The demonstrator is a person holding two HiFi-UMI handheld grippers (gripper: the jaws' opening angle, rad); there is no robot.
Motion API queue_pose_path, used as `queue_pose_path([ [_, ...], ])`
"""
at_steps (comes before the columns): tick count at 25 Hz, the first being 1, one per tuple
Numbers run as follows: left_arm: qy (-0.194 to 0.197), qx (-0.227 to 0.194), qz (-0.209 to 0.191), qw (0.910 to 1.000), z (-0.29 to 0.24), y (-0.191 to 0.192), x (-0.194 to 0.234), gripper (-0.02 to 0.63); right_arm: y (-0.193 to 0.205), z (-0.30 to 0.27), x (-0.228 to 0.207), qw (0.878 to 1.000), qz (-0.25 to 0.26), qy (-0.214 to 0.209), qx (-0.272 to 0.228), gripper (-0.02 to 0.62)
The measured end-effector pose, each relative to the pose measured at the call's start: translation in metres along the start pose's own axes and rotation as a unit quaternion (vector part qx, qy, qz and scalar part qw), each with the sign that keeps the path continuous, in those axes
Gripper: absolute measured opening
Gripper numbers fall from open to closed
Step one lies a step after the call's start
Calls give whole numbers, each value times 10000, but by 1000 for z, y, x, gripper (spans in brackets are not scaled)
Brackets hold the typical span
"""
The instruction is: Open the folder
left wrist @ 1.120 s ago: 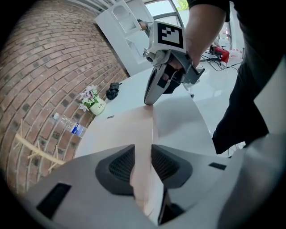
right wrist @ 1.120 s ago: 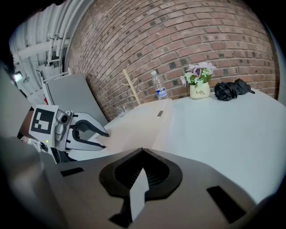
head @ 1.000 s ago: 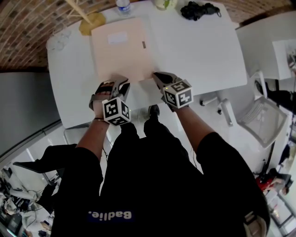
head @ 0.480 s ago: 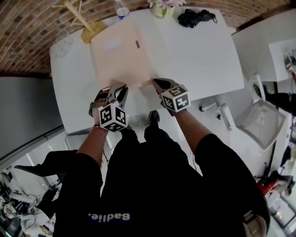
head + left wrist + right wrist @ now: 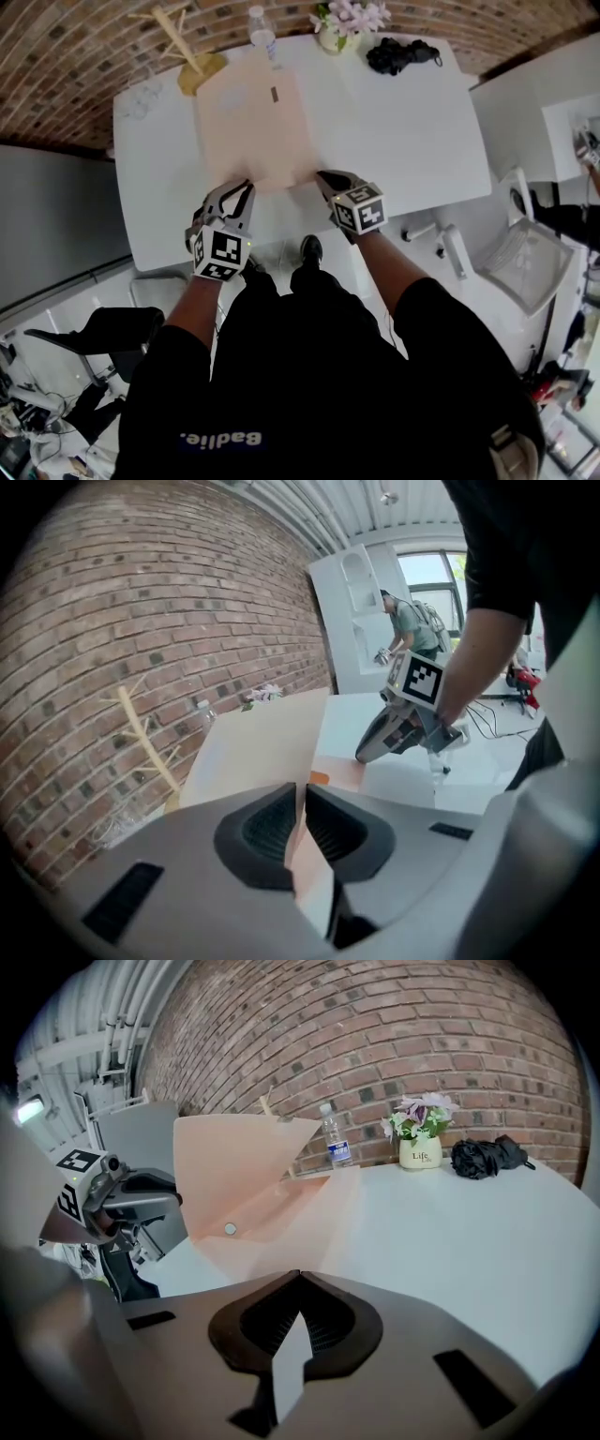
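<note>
One folder, two tools, one bottle

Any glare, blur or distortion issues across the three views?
Head view: heavy fisheye, the table edges bow; its white top is very bright, but the folder reads clearly. Left gripper view: black vignette in the corners, window blown out, brick wall sharp. Right gripper view: same vignette, the wall bulges; bottle and flowers sharp.

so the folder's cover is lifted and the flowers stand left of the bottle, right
No: the flowers stand right of the bottle, as the right gripper view shows. The folder does have its cover lifted.
</note>
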State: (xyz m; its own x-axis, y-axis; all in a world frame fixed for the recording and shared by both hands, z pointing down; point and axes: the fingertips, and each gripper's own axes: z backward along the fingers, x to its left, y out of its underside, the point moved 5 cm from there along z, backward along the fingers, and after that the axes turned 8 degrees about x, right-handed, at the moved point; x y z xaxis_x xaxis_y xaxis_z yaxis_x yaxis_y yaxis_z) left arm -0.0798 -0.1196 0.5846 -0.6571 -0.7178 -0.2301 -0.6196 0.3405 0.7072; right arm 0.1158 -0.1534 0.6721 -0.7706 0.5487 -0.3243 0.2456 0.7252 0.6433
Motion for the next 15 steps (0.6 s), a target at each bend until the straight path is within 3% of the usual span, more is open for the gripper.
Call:
queue_pose_path([
  [6,-324,-527,1018,9929,28,4,20,28,1,0,0,9997,131,141,126,29],
  [15,-461,-1001,2521,9614,54,30,38,17,3,-5,-1,9993,229,206,216,29],
])
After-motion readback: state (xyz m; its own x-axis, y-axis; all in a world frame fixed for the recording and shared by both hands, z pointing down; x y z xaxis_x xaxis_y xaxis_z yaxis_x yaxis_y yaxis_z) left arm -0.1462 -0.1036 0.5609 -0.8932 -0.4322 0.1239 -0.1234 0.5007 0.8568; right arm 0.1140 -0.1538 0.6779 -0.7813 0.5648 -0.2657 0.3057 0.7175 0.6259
